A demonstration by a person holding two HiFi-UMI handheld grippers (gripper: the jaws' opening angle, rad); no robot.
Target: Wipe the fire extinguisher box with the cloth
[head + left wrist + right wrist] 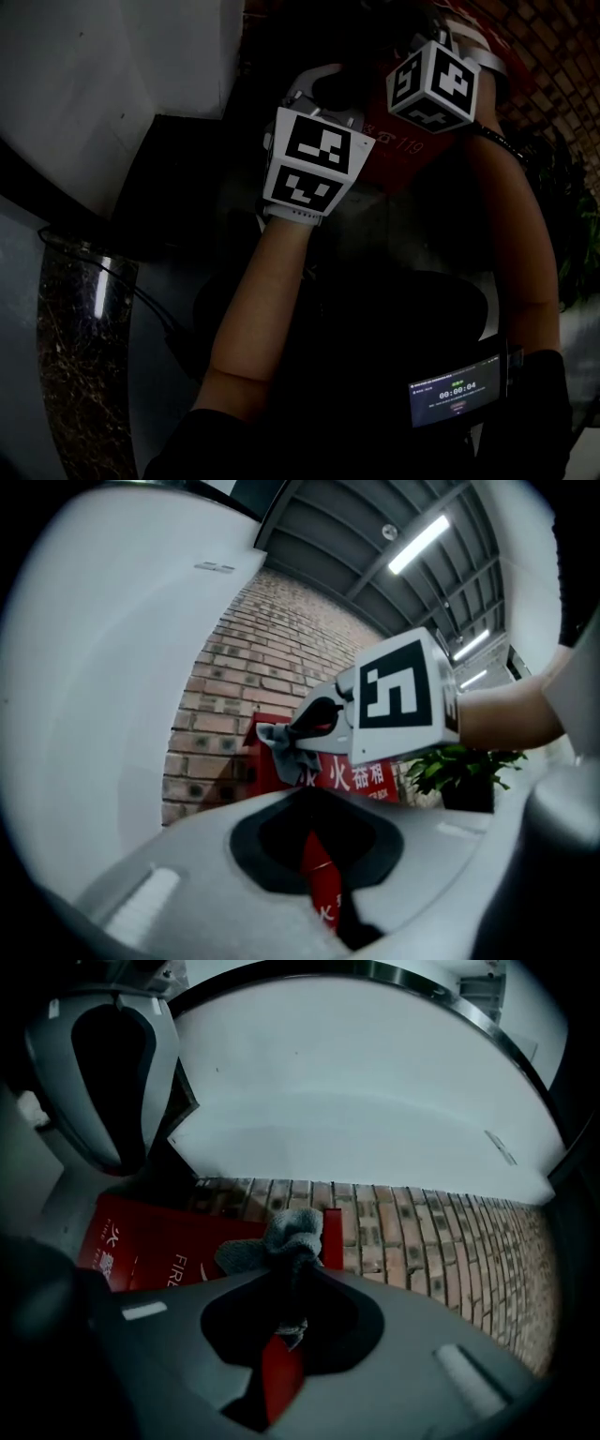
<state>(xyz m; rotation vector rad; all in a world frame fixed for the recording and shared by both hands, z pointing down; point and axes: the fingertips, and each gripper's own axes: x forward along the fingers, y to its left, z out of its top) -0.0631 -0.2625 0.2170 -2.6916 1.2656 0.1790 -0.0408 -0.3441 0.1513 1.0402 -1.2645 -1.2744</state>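
Note:
The red fire extinguisher box (pixel 352 776) with white lettering stands against a brick wall; it is also the box (pixel 159 1241) in the right gripper view and the box (pixel 405 150) beyond both marker cubes in the dark head view. My right gripper (pixel 291 1274) is shut on a bunched grey cloth (pixel 281 1237). In the left gripper view that right gripper (pixel 314 722) presses the cloth (pixel 284 747) at the box's upper left corner. My left gripper (pixel 314 803) hangs just short of the box, its jaws together but for a thin slit, holding nothing.
A white curved wall (pixel 94 84) rises at the left, a dark marble column (pixel 80 347) below it. The brick wall (pixel 441 1232) runs on to the right of the box. A potted green plant (pixel 459 766) stands right of the box. A lit screen (pixel 457 392) sits on the right forearm.

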